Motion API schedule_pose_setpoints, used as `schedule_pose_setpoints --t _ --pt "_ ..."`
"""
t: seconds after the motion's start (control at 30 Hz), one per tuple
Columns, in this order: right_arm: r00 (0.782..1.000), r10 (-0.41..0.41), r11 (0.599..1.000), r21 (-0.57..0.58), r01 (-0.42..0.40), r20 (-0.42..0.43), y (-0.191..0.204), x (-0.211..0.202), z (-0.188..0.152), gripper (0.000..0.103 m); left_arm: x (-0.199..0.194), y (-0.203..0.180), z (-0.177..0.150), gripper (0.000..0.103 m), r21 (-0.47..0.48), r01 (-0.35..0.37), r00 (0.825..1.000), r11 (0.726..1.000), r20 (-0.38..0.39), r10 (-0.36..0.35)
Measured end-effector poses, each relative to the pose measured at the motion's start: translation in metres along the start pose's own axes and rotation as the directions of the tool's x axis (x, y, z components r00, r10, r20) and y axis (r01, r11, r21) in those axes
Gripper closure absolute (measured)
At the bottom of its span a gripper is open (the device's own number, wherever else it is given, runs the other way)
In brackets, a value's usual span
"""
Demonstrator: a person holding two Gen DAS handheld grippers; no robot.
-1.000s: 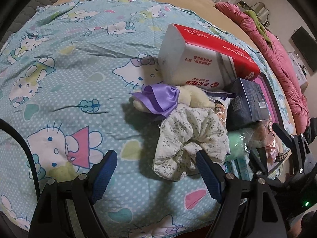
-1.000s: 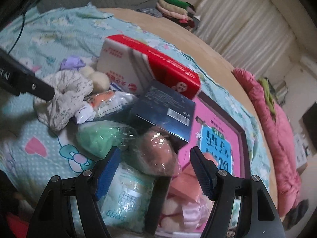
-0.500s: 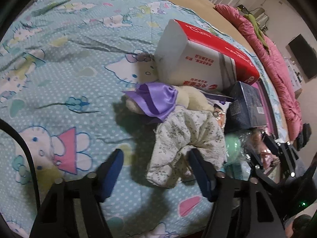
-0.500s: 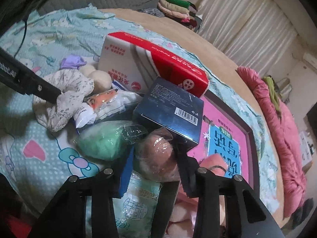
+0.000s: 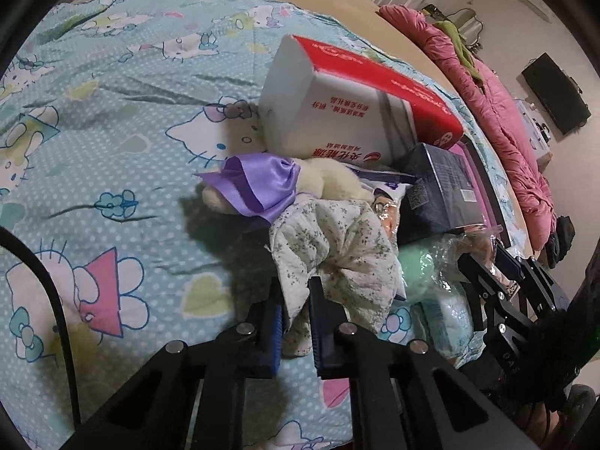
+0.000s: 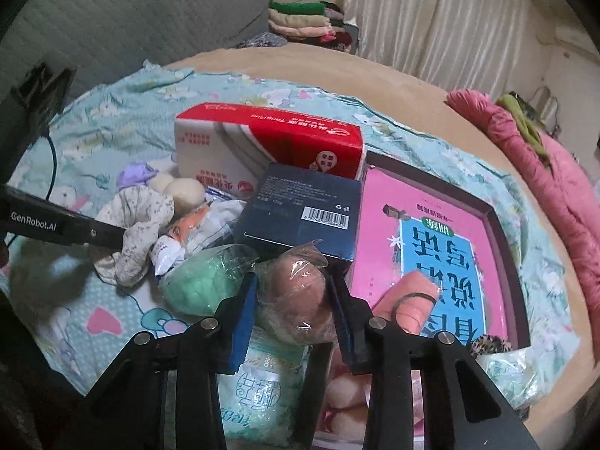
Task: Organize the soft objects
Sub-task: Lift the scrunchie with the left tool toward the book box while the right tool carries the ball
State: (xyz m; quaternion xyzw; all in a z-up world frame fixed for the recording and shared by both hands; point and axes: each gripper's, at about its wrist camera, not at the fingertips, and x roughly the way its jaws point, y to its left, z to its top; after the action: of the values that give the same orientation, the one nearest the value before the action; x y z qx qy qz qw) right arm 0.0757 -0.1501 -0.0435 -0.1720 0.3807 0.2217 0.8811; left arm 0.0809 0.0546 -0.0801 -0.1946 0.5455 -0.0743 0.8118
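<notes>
Both grippers have just been closing, each on a soft item out of the pile on the bed. The left gripper (image 5: pixel 294 300) now has its jaws pinched nearly together on a fold of the floral scrunchie (image 5: pixel 337 258), which stood loose between wide-open jaws a second ago; the fabric bunches up and over the right-hand finger. The right gripper (image 6: pixel 292 300) has closed partway onto the brown plush in its clear wrapper (image 6: pixel 298 296), pads pressing both sides, where a second ago it only straddled the plush.

By my reading both picks are made, so the next step is lifting each item clear to sort it.

Just left of the right gripper lies the green wrapped plush (image 6: pixel 198 287), and below its jaws a pale green tissue pack (image 6: pixel 258 386). Just beyond the left gripper's scrunchie lies a cream plush toy with a purple satin bow (image 5: pixel 258 183). Ahead of both, the dark blue box (image 6: pixel 300 210) leans over the pile, with the red and white tissue pack (image 6: pixel 262 142) behind it. To the right of the right gripper lies a pink book (image 6: pixel 431 243) on the cartoon-cat bedsheet (image 5: pixel 112 131).
</notes>
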Motion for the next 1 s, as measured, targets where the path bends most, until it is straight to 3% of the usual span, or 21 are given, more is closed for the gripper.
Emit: schedule_pose_setpoints --t 1.0 --pt "0.995 0.036 0.992 0.121 -0.046 0.088 -0.017 -0.042 -0.001 0.064 -0.060 -0.054 -0.003 0.093 0.166 -0.060 0.992 0.984 0.118 0.040"
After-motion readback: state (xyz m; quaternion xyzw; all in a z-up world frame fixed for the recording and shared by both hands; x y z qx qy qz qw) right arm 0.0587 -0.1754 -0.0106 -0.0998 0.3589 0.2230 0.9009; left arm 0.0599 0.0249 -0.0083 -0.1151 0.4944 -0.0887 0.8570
